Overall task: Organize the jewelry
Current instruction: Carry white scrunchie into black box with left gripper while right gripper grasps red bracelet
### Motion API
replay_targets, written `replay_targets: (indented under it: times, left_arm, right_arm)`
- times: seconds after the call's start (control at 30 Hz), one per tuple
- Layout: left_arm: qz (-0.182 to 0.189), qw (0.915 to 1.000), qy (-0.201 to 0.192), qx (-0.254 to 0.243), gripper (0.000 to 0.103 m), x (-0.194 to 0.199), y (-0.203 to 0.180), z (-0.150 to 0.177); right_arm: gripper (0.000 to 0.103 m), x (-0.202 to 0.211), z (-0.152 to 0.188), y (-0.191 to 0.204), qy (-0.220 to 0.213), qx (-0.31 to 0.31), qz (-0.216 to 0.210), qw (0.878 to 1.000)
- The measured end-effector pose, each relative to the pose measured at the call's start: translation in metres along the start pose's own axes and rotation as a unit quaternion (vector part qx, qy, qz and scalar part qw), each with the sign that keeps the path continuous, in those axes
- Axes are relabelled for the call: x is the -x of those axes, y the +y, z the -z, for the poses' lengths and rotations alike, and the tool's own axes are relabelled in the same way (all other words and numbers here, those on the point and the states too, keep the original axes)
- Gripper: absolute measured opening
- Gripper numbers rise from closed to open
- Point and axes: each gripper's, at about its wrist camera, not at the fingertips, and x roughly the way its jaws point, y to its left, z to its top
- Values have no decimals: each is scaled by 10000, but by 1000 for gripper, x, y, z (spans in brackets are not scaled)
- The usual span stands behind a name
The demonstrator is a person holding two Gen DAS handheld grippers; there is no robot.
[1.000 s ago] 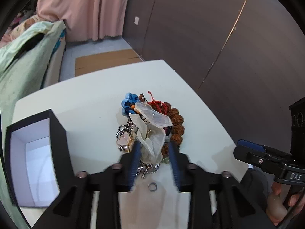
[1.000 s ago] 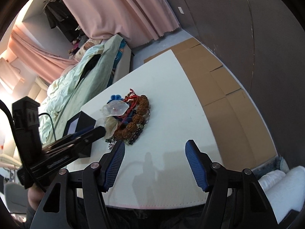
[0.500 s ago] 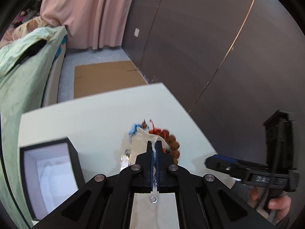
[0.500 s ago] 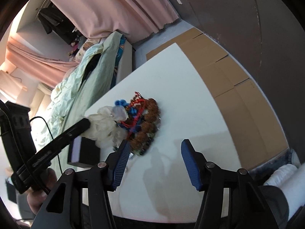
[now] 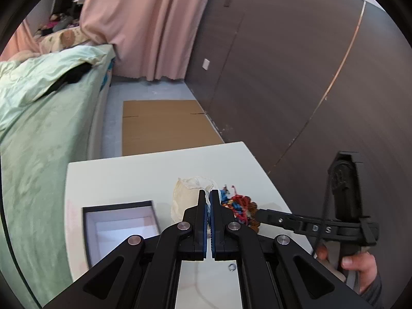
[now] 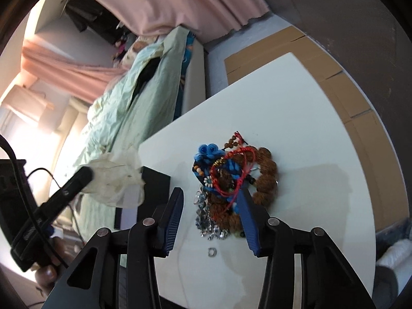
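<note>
Jewelry (image 6: 233, 180) heaped on white table (image 6: 309, 134), toward its right side: blue flower piece at far end, red cord looped over the middle, brown bead bracelet (image 6: 267, 177) curving along the right, silver chain (image 6: 206, 219) trailing at near left. Small ring (image 6: 212, 251) lying apart on the table, just near of the heap.

Right gripper (image 6: 212, 203) poised over near part of heap, jaws closing, blue pads either side of chain and beads, not pressing on anything. Also visible in left view as a black arm (image 5: 296, 222) reaching in from the right, tip at the heap (image 5: 239, 206), hand (image 5: 358, 270) wrapped round its handle.

Left gripper (image 5: 208, 200) closed tight on a sheer cream pouch (image 5: 190, 193), lifted clear of the table; from right view, pouch (image 6: 118, 180) hanging crumpled off the gripper tip, left of the heap and above the box. Cannot tell if anything lies inside the pouch.

Black box (image 5: 118, 229), open, white inside, standing on left part of table, well apart from the heap.

Beyond table: cardboard (image 5: 162, 126) flat on floor, bed with pale green cover (image 5: 38, 118) at left, pink curtain (image 5: 144, 25) far, dark panelled wall (image 5: 296, 77) at right.
</note>
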Motion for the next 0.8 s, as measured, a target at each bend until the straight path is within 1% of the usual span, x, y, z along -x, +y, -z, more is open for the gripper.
replay_targets:
  times: [0.17, 0.27, 0.4, 0.43, 0.47, 0.5, 0.57, 0.63, 0.67, 0.77, 0.8]
  left_arm:
    - [-92, 9999, -48, 135, 1, 10, 11, 2]
    - [-127, 9997, -91, 202, 1, 16, 16, 3]
    - [-168, 9995, -147, 244, 1, 25, 19, 6]
    - [-183, 9994, -151, 258, 1, 26, 20, 5]
    - [-198, 9993, -151, 265, 1, 28, 21, 6]
    - [-211, 9993, -151, 264, 1, 29, 21, 6]
    - [-243, 9992, -159, 267, 1, 31, 21, 7]
    - [-253, 9991, -166, 281, 1, 32, 21, 8]
    - [-258, 9991, -168, 286, 1, 32, 21, 9]
    - [-256, 9991, -161, 295, 1, 32, 19, 11]
    - [-253, 9991, -159, 297, 1, 32, 20, 11]
  right_arm:
    - [46, -16, -10, 8, 292, 586, 48, 9978]
    - [46, -24, -15, 14, 461, 1163, -15, 9921]
    - [44, -33, -19, 16, 646, 1664, -60, 9839]
    - [40, -33, -17, 15, 672, 1756, -89, 9821]
    - [34, -33, -15, 16, 726, 1893, -96, 9792]
    - [30, -35, -14, 16, 803, 2035, -55, 9758]
    - [17, -37, -13, 17, 919, 2230, -7, 9705]
    - [11, -37, -12, 14, 1015, 2359, -13, 9665]
    - [7, -37, -11, 14, 1036, 2388, -26, 9655]
    - [5, -30, -10, 12, 908, 2323, -174, 9682]
    - [5, -25, -10, 10, 855, 2224, -295, 9707]
